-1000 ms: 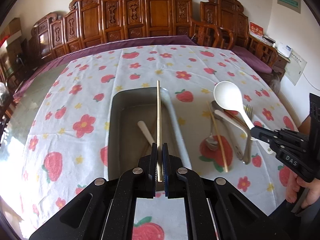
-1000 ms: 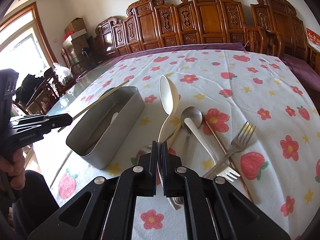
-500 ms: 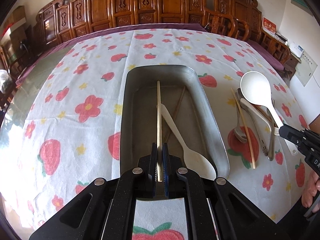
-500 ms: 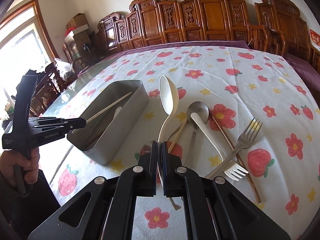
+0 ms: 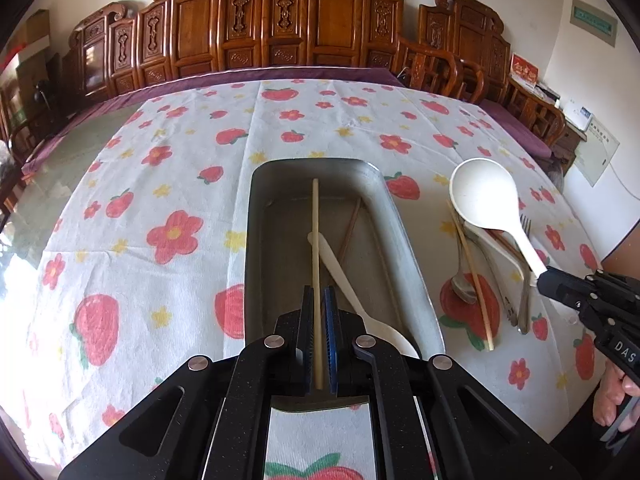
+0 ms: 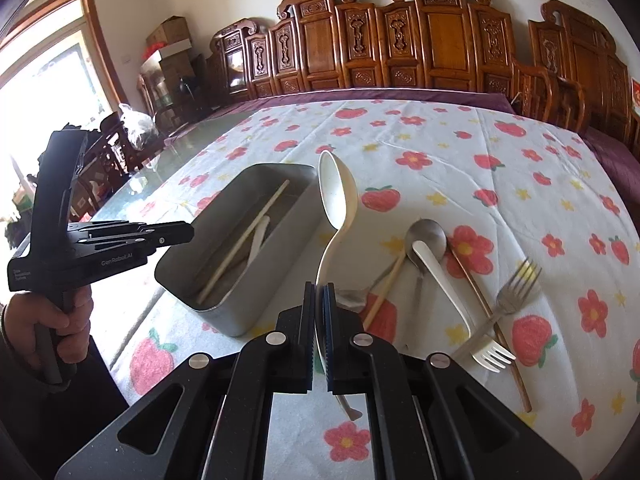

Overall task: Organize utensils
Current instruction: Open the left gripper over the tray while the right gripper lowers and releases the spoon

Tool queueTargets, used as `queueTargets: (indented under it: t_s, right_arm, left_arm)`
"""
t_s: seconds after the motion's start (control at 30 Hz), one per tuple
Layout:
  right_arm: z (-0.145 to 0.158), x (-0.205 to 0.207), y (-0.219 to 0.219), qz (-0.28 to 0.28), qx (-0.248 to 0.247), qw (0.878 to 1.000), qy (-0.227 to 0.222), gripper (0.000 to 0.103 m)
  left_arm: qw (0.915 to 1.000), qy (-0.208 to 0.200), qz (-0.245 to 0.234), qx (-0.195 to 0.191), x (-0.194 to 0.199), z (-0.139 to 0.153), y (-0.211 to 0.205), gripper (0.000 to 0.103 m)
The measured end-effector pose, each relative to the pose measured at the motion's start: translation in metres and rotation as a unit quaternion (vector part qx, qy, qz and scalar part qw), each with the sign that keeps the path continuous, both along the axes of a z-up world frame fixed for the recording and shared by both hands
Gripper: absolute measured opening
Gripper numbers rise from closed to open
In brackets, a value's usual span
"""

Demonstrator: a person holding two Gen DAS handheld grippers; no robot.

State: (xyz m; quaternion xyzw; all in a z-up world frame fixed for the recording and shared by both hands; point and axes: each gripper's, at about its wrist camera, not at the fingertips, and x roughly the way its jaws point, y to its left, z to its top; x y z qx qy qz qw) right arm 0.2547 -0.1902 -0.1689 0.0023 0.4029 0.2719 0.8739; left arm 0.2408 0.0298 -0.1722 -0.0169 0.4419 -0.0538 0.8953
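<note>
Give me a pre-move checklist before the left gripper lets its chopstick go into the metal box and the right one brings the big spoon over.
1. Left gripper grips the pale wooden chopstick: ok, it lies between the fingers.
2. Chopstick over the grey rectangular metal box: ok, its length lies within the rim.
3. Room in the box: ok, only a white plastic spoon and a dark thin chopstick show inside.
4. Chopstick tip touching the box floor: cannot tell.
5. Right gripper holds the large white plastic serving spoon: ok, handle clamped, bowl raised.
6. The two grippers apart: ok, a gap shows in both views.
</note>
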Motion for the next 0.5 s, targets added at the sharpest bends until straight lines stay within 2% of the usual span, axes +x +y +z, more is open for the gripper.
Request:
queueTargets:
  t_s: [0.2,0.5]
  right_arm:
    - [0.003,0.003,0.02,0.003,0.009,1.0,0.01,0.005]
    - [0.01,0.013,0.075,0.025,0.025,0.999,0.022,0.005]
  left_arm:
    - [0.9997,-0.023,0.002,-0.007,-0.004,0.016,0.013,0.004]
    - [0.9987,-0.045,0.023,-0.001,-0.011,0.031,0.042,0.004]
